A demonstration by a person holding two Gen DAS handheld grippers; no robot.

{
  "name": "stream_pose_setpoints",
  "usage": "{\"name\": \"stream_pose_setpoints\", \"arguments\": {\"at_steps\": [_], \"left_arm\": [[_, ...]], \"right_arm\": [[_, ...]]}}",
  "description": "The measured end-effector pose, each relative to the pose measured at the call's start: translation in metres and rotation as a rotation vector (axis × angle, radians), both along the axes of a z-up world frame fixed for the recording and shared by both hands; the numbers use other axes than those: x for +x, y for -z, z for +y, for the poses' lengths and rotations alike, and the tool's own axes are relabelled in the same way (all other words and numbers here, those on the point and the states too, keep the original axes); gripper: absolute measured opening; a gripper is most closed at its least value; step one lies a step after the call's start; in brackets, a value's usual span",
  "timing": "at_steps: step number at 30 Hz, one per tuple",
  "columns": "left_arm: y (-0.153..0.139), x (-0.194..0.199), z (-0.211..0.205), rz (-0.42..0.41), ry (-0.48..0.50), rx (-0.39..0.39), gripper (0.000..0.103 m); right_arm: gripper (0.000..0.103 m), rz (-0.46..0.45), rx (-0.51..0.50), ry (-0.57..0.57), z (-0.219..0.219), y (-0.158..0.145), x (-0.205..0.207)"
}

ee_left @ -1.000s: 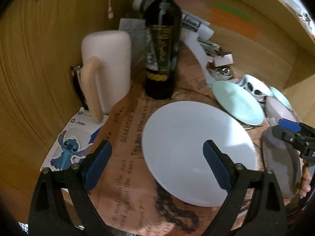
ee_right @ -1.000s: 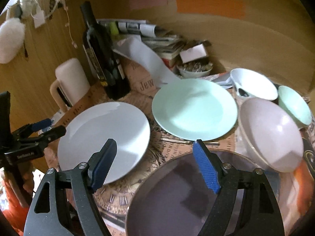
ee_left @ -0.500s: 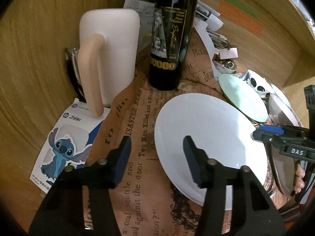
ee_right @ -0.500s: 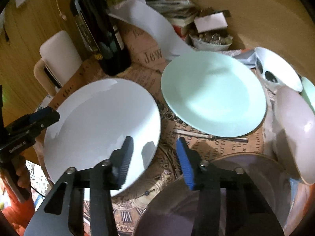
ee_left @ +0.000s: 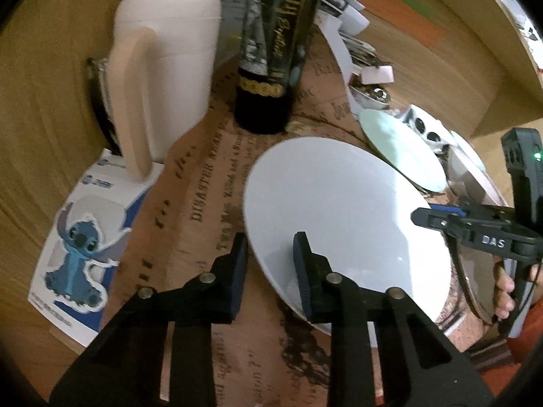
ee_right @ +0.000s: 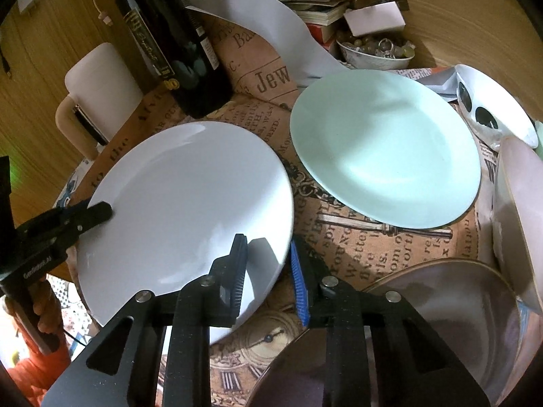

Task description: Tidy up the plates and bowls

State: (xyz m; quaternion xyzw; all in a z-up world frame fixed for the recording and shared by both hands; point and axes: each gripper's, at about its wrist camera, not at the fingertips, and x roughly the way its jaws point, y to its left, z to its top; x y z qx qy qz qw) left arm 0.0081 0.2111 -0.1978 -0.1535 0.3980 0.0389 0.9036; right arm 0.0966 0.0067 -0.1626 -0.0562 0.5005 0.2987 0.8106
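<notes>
So far nothing is stacked. Both hand-held grippers have just been closing on the white plate (ee_right: 183,203): the left hand-held gripper (ee_left: 269,254) pinches its near rim, the right hand-held gripper (ee_right: 268,257) the opposite edge. Beyond the right one lie one mint plate (ee_right: 383,149), a brown plate (ee_right: 424,322) and three bowls, all still to gather.

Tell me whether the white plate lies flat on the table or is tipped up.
Cannot tell for sure. The white plate has both grippers' fingers astride opposite edges, left gripper and right gripper, but no clear gap shows beneath it.
</notes>
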Motion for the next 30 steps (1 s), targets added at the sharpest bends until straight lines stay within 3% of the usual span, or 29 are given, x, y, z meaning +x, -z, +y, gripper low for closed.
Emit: {"name": "stream_pose_setpoints", "arguments": {"at_steps": [12, 30], "left_arm": [[-0.004, -0.001, -0.007, 0.008, -0.032, 0.020, 0.027], [-0.048, -0.008, -0.047, -0.092, -0.001, 0.068, 0.027]], "right_arm": [[0.023, -0.037, 0.007, 0.012, -0.005, -0.004, -0.004], [0.023, -0.152, 0.086, 0.074, -0.046, -0.040, -0.024]]}}
